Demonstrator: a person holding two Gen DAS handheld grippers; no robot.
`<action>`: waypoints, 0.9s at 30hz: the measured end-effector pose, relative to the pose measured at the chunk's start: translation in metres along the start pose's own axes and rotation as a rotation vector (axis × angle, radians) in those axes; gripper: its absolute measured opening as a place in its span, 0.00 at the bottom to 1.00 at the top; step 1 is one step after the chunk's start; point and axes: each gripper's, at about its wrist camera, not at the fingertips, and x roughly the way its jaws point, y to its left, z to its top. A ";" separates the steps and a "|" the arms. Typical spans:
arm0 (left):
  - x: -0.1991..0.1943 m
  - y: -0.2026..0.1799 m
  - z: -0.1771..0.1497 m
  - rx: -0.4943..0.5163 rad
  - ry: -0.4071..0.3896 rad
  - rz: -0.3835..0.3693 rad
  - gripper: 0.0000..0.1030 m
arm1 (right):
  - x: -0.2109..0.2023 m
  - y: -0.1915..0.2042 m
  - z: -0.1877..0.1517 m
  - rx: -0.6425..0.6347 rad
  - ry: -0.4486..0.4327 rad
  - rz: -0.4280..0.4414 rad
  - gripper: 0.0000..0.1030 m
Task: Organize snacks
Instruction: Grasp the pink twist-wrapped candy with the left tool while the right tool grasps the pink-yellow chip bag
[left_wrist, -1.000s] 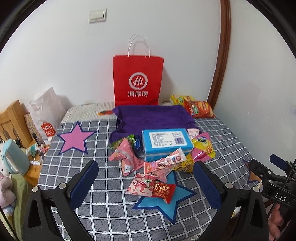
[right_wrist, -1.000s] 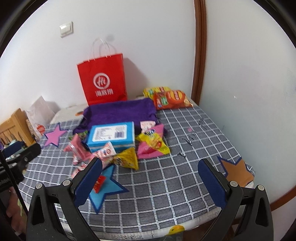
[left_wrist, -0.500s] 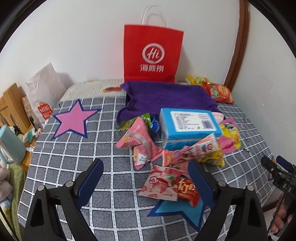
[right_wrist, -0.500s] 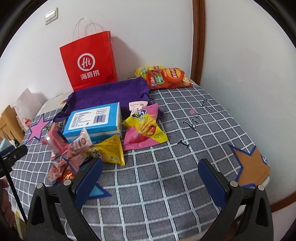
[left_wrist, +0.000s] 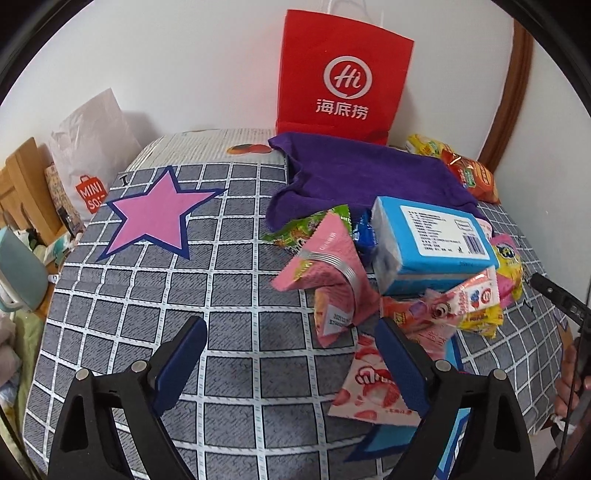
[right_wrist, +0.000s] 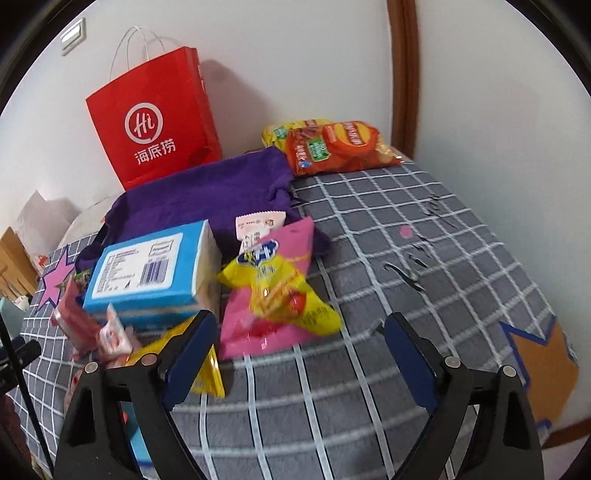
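Two spread grippers, left (left_wrist: 288, 354) empty, right (right_wrist: 299, 347) closing on nothing | one blue cardboard box (left_wrist: 432, 240) | three paper stars, blue one half-hidden (left_wrist: 373, 443)

White walls (right_wrist: 295, 55); brown wooden trim (right_wrist: 406, 74) in the corner; light switch (right_wrist: 73, 36) upper left; wooden furniture (left_wrist: 22, 184) at left edge.

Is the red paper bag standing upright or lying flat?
Upright. The red bag stands against the wall behind the purple cloth, handles pointing up.
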 end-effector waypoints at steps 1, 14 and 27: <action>0.002 0.001 0.001 -0.004 0.002 -0.006 0.89 | 0.005 0.000 0.002 -0.005 0.004 0.001 0.82; 0.026 0.000 0.012 -0.014 0.030 -0.046 0.89 | 0.056 0.011 0.008 -0.031 0.042 0.024 0.60; 0.068 -0.017 0.024 -0.028 0.078 -0.056 0.81 | 0.047 0.008 0.002 -0.059 0.020 0.076 0.48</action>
